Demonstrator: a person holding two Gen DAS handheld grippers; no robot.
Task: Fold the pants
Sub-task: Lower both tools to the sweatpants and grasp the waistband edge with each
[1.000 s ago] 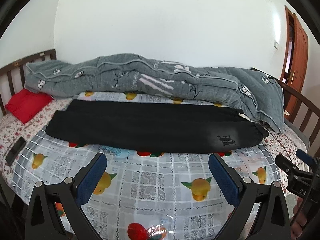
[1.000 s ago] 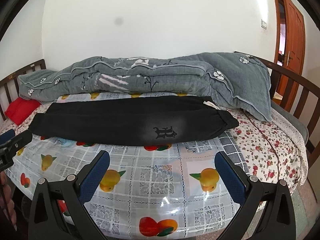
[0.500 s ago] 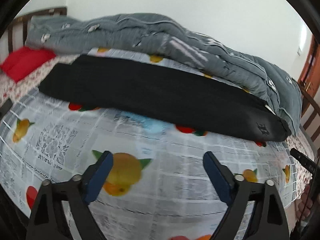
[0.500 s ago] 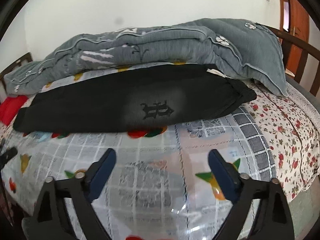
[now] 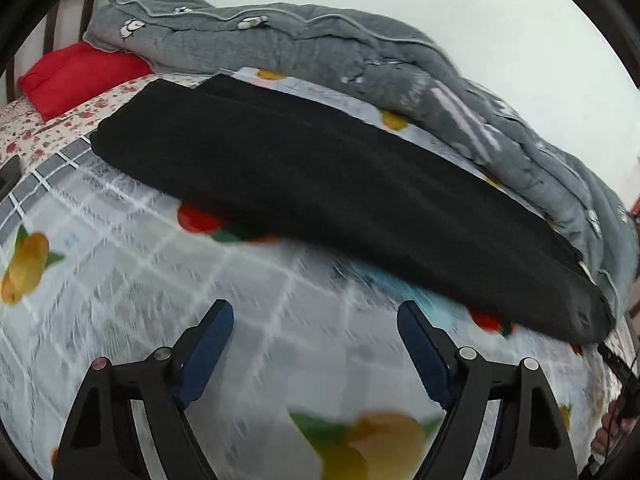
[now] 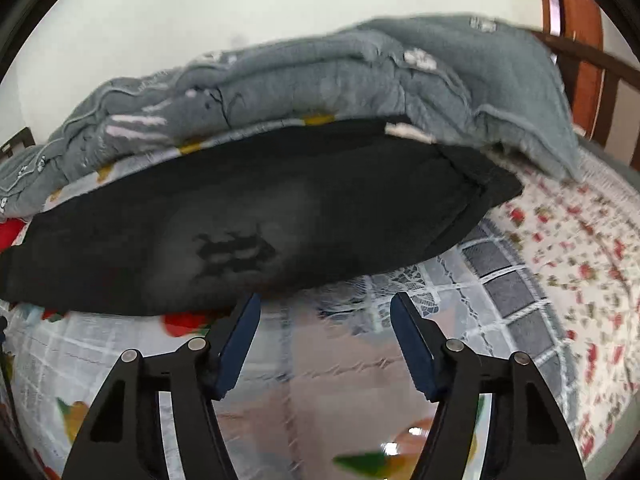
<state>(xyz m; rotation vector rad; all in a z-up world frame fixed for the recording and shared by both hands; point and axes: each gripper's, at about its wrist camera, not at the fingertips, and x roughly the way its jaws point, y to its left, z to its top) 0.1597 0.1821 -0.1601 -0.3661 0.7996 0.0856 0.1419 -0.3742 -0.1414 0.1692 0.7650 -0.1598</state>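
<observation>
Pants (image 5: 340,184) flat on my bedsheet (image 5: 120,280). Left gripper (image 5: 314,312) and right gripper (image 6: 325,300) have just been closing, jaws apart, nothing between them.

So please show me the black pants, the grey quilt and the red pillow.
black pants (image 5: 340,184), left wrist view, middle of the legs.
grey quilt (image 5: 320,44), left wrist view, top fold.
red pillow (image 5: 80,72), left wrist view, its centre.

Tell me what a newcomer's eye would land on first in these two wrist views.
The long black pants lie stretched across the bed, on a fruit-print sheet, with a dark emblem on a faded patch near the waist end. Behind them a rumpled grey quilt runs along the white wall, with a red pillow at the far left. In front, the left gripper and right gripper stand open, nothing between their blue pads.
</observation>
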